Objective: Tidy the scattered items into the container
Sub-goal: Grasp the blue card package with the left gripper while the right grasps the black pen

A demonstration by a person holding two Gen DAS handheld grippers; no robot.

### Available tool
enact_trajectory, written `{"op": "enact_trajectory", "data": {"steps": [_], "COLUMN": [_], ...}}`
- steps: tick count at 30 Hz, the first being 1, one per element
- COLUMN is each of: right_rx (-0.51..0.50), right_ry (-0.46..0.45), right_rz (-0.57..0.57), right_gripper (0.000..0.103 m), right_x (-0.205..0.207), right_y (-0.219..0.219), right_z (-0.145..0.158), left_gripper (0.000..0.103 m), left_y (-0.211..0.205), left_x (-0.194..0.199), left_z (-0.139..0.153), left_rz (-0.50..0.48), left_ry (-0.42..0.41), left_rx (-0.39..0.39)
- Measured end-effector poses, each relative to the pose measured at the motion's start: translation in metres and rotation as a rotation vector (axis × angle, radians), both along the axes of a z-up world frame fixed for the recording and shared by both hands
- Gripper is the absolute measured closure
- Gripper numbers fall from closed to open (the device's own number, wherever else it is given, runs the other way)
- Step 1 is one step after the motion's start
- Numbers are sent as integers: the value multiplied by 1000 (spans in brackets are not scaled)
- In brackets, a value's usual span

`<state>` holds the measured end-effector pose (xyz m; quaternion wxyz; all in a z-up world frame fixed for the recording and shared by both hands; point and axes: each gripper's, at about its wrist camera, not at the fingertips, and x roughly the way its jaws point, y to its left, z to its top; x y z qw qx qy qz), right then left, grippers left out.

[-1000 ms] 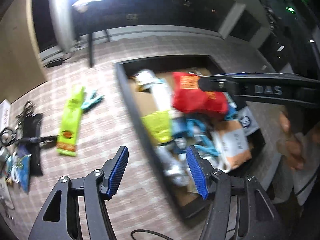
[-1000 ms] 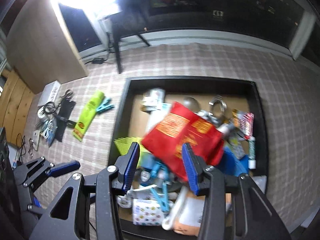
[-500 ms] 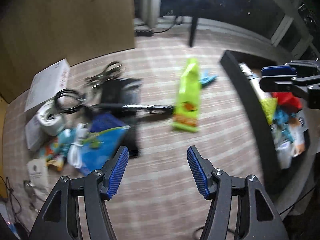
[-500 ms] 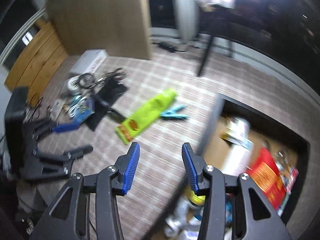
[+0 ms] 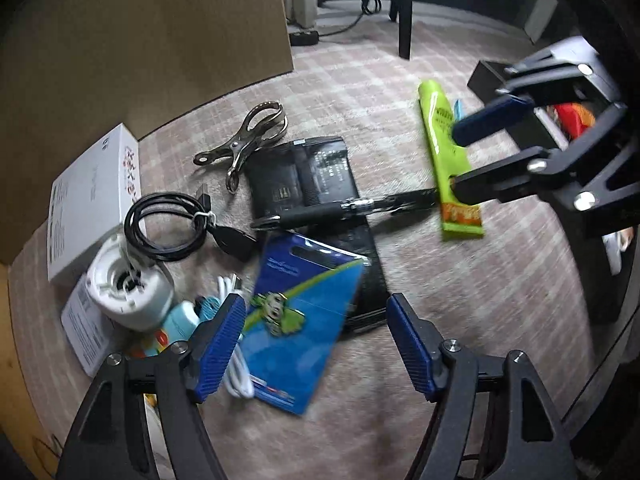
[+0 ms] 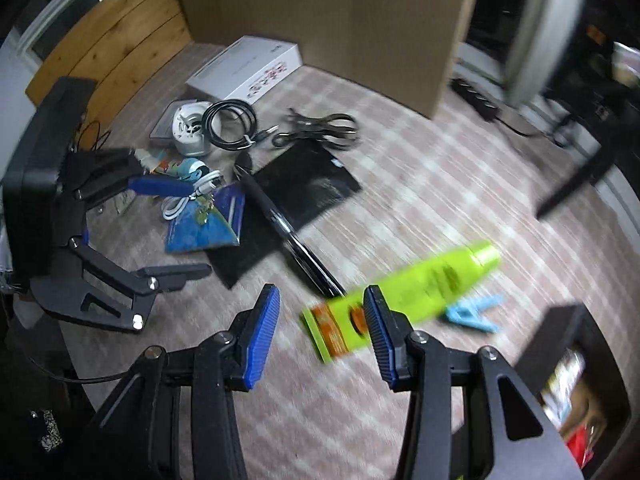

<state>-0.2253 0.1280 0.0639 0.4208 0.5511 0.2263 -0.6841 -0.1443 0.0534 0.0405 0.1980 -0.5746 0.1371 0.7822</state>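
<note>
My left gripper (image 5: 316, 340) is open and empty, low over a blue card packet (image 5: 296, 320) on the carpet. My right gripper (image 6: 320, 328) is open and empty, just before the flat end of a lime green tube (image 6: 404, 296). The tube also shows in the left wrist view (image 5: 448, 156). A light blue clip (image 6: 472, 312) lies by the tube. A black pen (image 6: 292, 240) lies across a black pouch (image 6: 304, 188). The black container (image 6: 576, 360) sits at lower right, holding several items.
Scattered at left are metal tongs (image 5: 248, 140), a coiled black cable (image 5: 168, 220), a white round device (image 5: 128, 288), a white box (image 5: 88, 200) and a white cord (image 6: 188, 196). A large cardboard box (image 6: 340, 20) stands behind. A black furniture leg (image 5: 404, 28) stands at the back.
Both grippers have swung left, away from the container and over to the scattered items. The left now hovers over the blue packet, the right near the green tube. Both stay open.
</note>
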Motion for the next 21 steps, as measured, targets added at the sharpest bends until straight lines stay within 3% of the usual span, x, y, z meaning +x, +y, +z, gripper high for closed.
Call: {"op": "enact_trajectory", "data": {"steps": [12,17,19,21], "right_rx": [42,40,30,19], "right_ry": [-36,-67,-83,-97], "right_rz": [84,82,78,72], "right_gripper": [60,60,61,69], "right_x": [-19,-25,-27,-29], "right_y": [-45,-48,-48,-47], "right_z": [-38,-48,-50,-50], "left_gripper": [28,33,33,34], "left_y": [8,15,16,16], "left_x": [-23,-27,-28,-30], "left_z": [-15,-20,-21,-21], "left_rz": [-121,-155,-163,-163], "left_ry": [-49,-74,-79,-83], "left_rx": [-2,6,10,16]}}
